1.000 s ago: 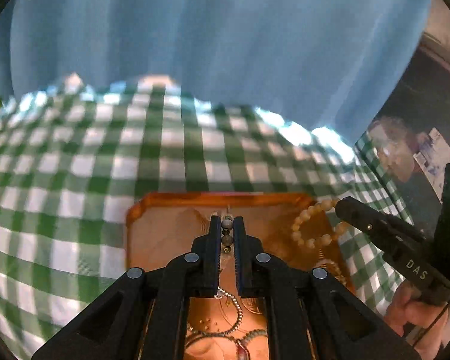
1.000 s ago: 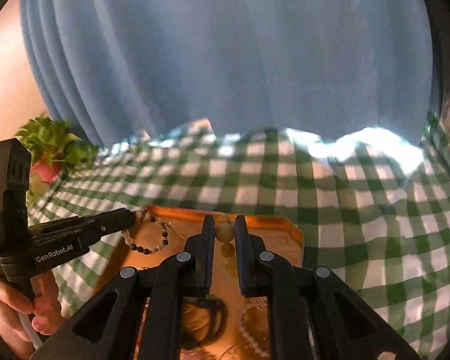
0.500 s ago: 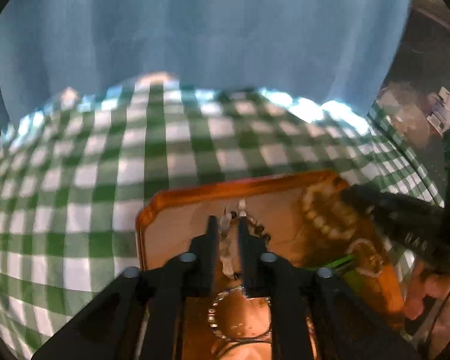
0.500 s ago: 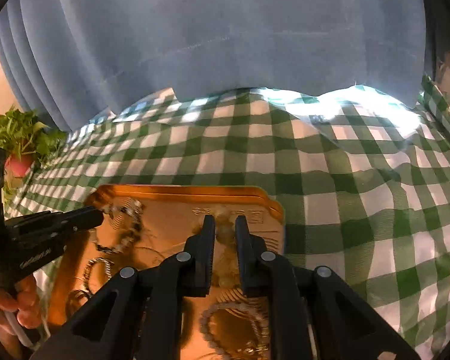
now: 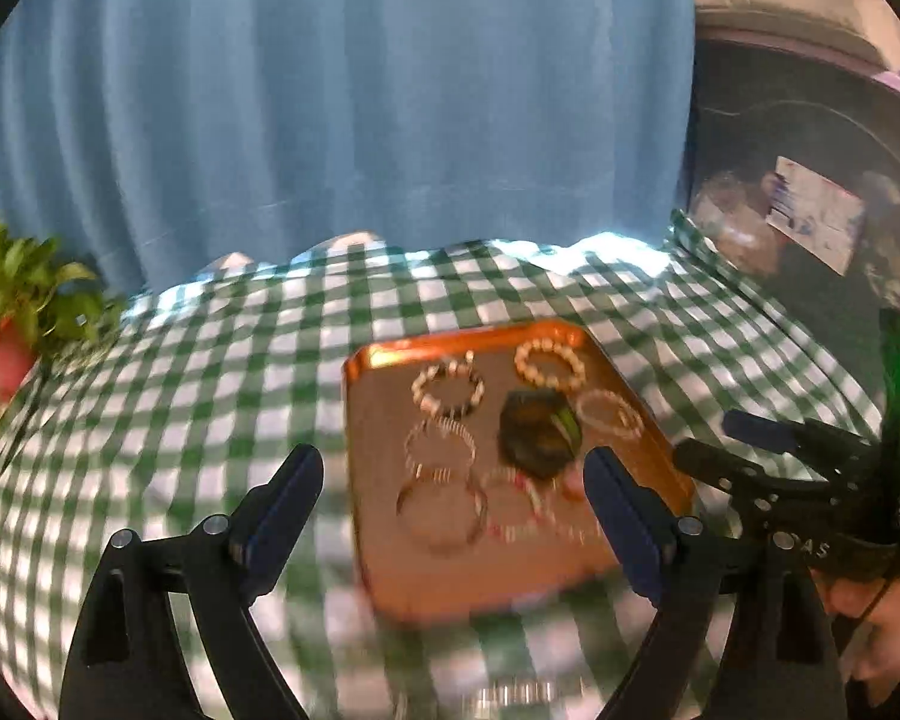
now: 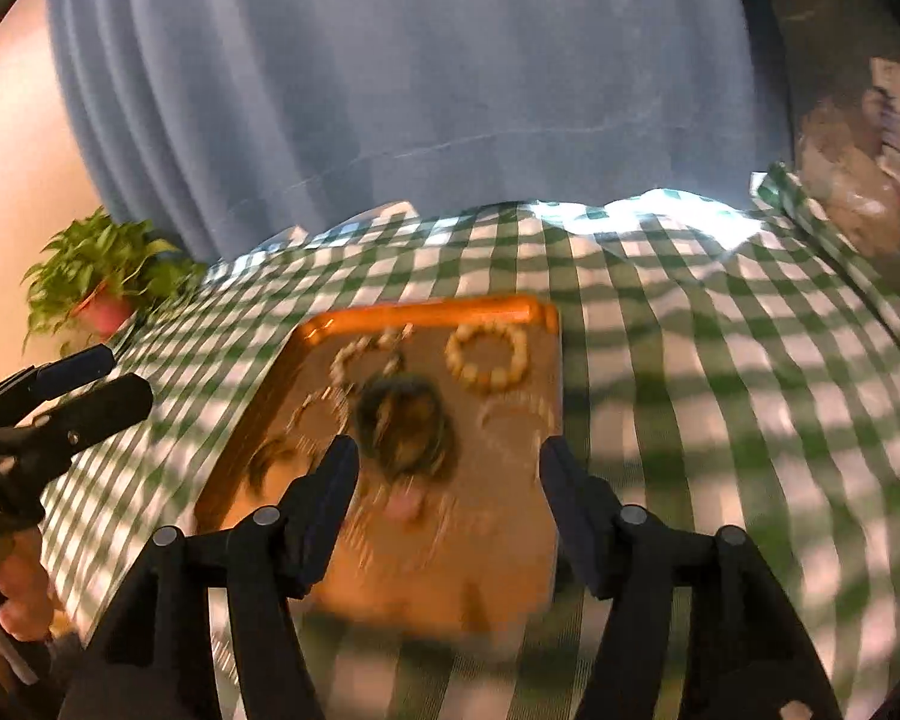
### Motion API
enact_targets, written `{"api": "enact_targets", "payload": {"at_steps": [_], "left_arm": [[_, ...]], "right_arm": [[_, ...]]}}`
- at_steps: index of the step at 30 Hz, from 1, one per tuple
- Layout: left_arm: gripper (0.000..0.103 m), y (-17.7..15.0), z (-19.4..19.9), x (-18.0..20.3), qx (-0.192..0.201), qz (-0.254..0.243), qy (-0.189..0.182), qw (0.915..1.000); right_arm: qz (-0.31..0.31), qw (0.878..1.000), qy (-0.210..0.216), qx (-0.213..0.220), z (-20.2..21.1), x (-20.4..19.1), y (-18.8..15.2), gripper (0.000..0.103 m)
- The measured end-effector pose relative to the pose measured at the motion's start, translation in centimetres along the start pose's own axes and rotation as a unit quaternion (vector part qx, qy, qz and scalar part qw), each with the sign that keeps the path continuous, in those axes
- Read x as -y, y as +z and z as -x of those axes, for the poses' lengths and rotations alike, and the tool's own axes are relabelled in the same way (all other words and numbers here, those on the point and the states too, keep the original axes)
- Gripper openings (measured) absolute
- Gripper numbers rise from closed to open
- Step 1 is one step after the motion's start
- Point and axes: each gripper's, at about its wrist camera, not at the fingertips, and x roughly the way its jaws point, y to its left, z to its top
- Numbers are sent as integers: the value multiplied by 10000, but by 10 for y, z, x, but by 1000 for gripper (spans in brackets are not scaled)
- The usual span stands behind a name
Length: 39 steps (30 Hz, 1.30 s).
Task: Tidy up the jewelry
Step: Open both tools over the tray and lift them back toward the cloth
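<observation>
An orange tray (image 5: 384,570) lies on the checked cloth with several bracelets laid out in it. At its far end rest a cream bead bracelet (image 5: 549,365) and a black-and-white bead bracelet (image 5: 448,387); a dark bangle (image 5: 537,435) sits mid-tray. My left gripper (image 5: 451,459) hovers over the tray's near half, jaws opening wide, nothing pressed between them. The right wrist view shows the same tray (image 6: 426,309), the cream bracelet (image 6: 487,357) and the dark bangle (image 6: 405,420). My right gripper (image 6: 450,450) hangs above them, jaws opening and empty. Each gripper shows in the other's view: right (image 5: 720,441), left (image 6: 120,375).
A green-and-white checked tablecloth (image 5: 180,390) covers the table. A potted plant (image 6: 99,282) stands at the far left corner. A blue curtain (image 5: 330,120) hangs behind. Dark clutter (image 5: 810,210) sits beyond the right edge. A person's hand (image 6: 18,594) holds the left gripper.
Both grippers were shut on bead bracelets at the tray's far end. They have let go, spread their jaws and drawn back and up. The two bracelets now lie in the tray.
</observation>
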Motion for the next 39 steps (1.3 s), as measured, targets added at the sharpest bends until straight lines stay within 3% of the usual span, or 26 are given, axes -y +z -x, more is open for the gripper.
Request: {"api": "enact_targets", "payload": {"at_steps": [2, 6, 11, 15, 19, 26, 29, 31, 33, 37, 39], "left_arm": [[89, -12, 21, -4, 17, 74, 54, 10000], [89, -36, 62, -15, 37, 400, 117, 9991], [89, -79, 95, -39, 25, 828, 378, 9958], [89, -121, 99, -53, -193, 1224, 289, 9919], [89, -151, 104, -59, -348, 1340, 236, 9901], [89, -164, 93, -60, -456, 1218, 181, 9913], [88, -162, 78, -58, -561, 1182, 65, 9914], [87, -160, 68, -55, -608, 1078, -11, 9923], [81, -158, 59, -54, -653, 961, -56, 9932], [72, -154, 39, -52, -741, 823, -121, 9938], [58, -153, 26, -52, -857, 743, -149, 9934]], "right_arm": [[110, 9997, -209, 90, 27, -12, -20, 63], [201, 9987, -354, 314, 76, -31, -54, 88], [-60, 9995, 170, 244, 106, -39, -81, 89], [-113, 9997, 176, 105, 114, -47, -101, 90], [-171, 9997, 188, 65, 118, -54, -117, 102], [-654, 9966, 458, -192, 108, -51, -131, 103], [-481, 9987, 22, -141, 103, -54, -132, 102], [-376, 9992, 131, -82, 100, -56, -132, 96], [-306, 9990, 276, -172, 92, -58, -132, 94], [-141, 9987, 381, -314, 76, -63, -131, 80], [-44, 9983, 450, -354, 67, -68, -128, 76]]}}
